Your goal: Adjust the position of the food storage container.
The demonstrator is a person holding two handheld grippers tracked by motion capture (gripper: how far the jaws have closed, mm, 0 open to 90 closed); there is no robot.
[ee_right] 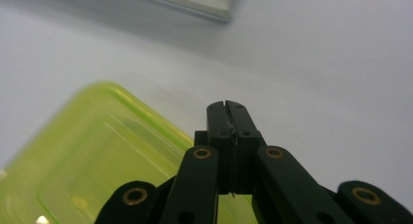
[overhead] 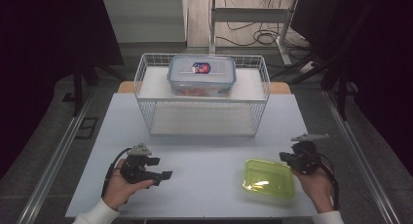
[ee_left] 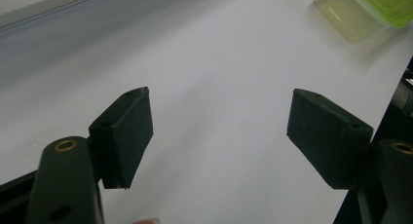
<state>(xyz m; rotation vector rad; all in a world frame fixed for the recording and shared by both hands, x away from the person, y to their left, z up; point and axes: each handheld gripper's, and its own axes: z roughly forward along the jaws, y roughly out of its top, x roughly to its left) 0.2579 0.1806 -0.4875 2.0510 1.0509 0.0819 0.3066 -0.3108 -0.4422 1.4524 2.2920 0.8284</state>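
High view: a lime-green container lies on the table at the near right. The right gripper, jaws pressed together on nothing, hovers at its right edge. The left gripper, jaws spread and empty, sits well apart at the near left.

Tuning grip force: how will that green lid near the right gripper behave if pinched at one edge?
The green lid looks like thin translucent plastic, so probably light and somewhat flexible; it may sag from a one-edge pinch. Its glossy surface suggests it could slip between pads. Lying flat on the table, it likely slides rather than tips when pushed.
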